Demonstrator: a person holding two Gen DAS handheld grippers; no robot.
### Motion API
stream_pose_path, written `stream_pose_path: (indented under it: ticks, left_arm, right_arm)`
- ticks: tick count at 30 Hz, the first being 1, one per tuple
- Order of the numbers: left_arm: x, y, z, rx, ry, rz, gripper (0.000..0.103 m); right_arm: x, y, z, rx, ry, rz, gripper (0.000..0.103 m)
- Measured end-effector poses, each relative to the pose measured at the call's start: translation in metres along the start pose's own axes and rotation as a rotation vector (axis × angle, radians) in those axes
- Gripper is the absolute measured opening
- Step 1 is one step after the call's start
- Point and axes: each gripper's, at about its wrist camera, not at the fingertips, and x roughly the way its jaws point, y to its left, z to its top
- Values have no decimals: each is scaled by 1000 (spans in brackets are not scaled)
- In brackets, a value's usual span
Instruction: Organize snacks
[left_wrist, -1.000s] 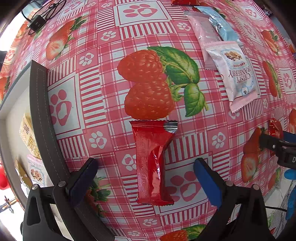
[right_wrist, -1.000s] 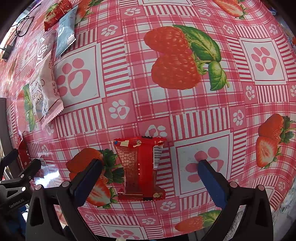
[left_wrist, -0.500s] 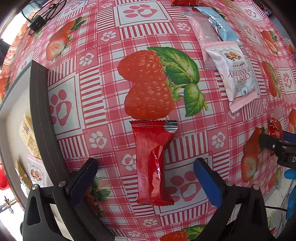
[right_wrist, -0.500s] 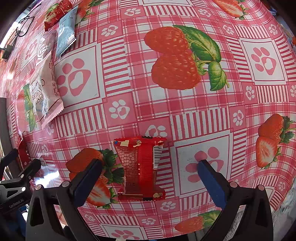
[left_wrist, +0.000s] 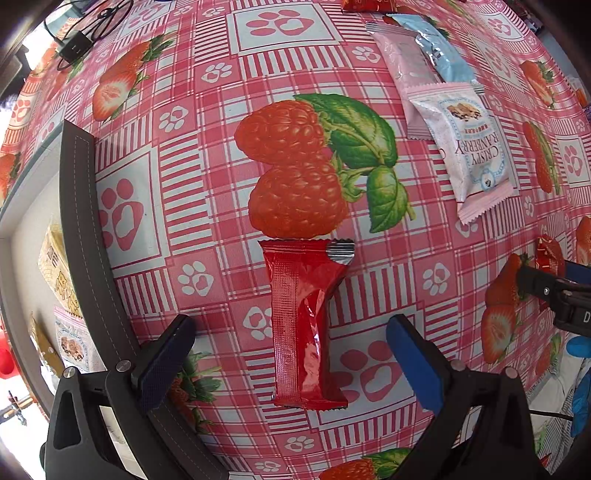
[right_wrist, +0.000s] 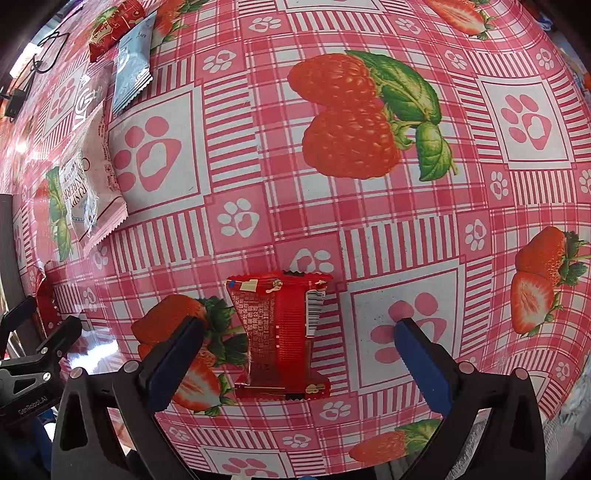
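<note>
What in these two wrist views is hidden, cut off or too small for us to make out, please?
- Left wrist: snacks in the tray are partly hidden by its dark rim.
- Left wrist: the top red packet is cut off by the frame edge.
- Right wrist: print on the red wrapper is too small to read.
- Right wrist: the pink packet is warped by the fisheye edge.

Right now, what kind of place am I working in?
Most likely a home table, dining or kitchen: a strawberry-and-paw-print tablecloth covers it, wrapped snacks such as a cranberry crisp packet lie loose, and a dark-rimmed tray at the edge holds more.
</note>
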Motion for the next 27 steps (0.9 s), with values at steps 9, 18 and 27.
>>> stream_pose_path:
  ticks: [9,18,27]
  left_arm:
    - [-1,0,-2,0,-3,-2,103]
    - [-8,-5,9,27,26,0,86]
    - [-33,-9,27,25,-12,-95,22]
  right_arm:
    - [-1,1,-3,-7,-8,-2,103]
    - [-4,0,6,-31,42,-3,95]
    - [-22,0,12,-65,17,49,25]
